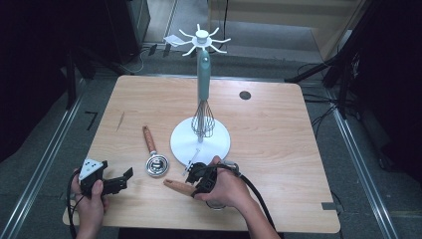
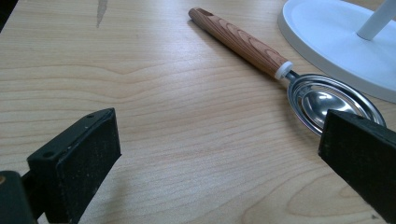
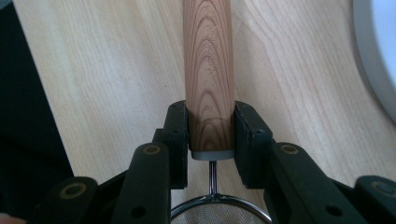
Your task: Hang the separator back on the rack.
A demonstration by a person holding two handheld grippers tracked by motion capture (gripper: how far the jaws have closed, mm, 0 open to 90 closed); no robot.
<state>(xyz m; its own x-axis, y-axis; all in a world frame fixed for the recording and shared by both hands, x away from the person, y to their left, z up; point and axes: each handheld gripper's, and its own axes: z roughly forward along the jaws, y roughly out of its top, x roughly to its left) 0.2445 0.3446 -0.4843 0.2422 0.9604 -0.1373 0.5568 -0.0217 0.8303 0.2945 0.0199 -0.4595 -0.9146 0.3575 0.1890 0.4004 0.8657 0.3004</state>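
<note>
Right tool (image 3: 211, 135) clamped on my strainer's wooden handle (image 3: 208, 70) flat on bench (image 1: 278, 149), left tool (image 2: 219, 154) released nr measuring spoon (image 2: 327, 100).

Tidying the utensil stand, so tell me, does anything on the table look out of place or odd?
Only the whisk hangs on the stand. The scoop lies loose on the table, and the right tool grips a wooden-handled strainer lying flat. Nothing looks spilled or damaged.

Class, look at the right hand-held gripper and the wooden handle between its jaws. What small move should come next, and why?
Probably a short lift straight up. The right hand-held gripper has its jaws pressed on both sides of the strainer's wooden handle, near the mesh end, while the strainer lies flat on the table. The white stand with free hooks stands just beyond.
</note>
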